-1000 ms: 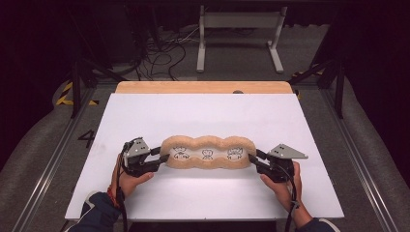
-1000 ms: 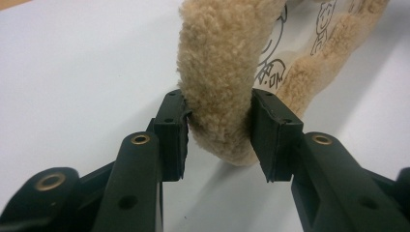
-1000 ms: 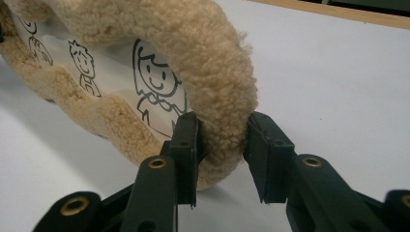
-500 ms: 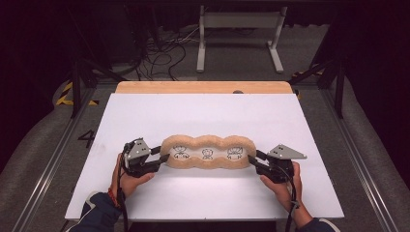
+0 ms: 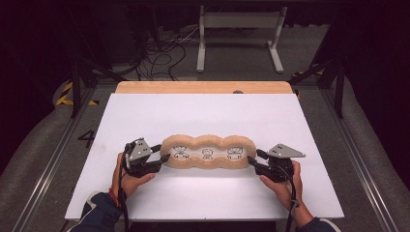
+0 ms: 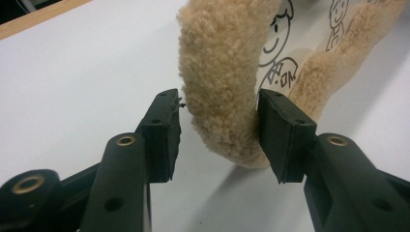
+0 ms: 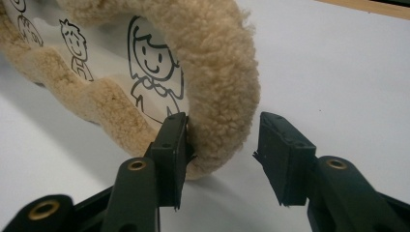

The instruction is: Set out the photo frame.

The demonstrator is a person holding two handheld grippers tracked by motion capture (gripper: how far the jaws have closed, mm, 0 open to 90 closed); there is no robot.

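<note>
A long beige fleece cushion [image 5: 208, 153] with three lobes lies flat across the white table [image 5: 208, 116]; its pale centre carries three cartoon figures. My left gripper [image 5: 162, 152] is at its left end, open, its jaws on either side of the fleece rim [image 6: 222, 58]; one jaw touches the fleece and the other stands a little off it. My right gripper [image 5: 255, 158] is at the right end, open too. In the right gripper view [image 7: 222, 145] one jaw rests against the rim [image 7: 212, 63] by a drawn figure, and the other stands apart.
A wooden strip [image 5: 203, 87] runs along the table's far edge. Behind it on the dark floor are cables [image 5: 164, 53] and a white metal stand [image 5: 239, 29]. Bare white tabletop surrounds the cushion on all sides.
</note>
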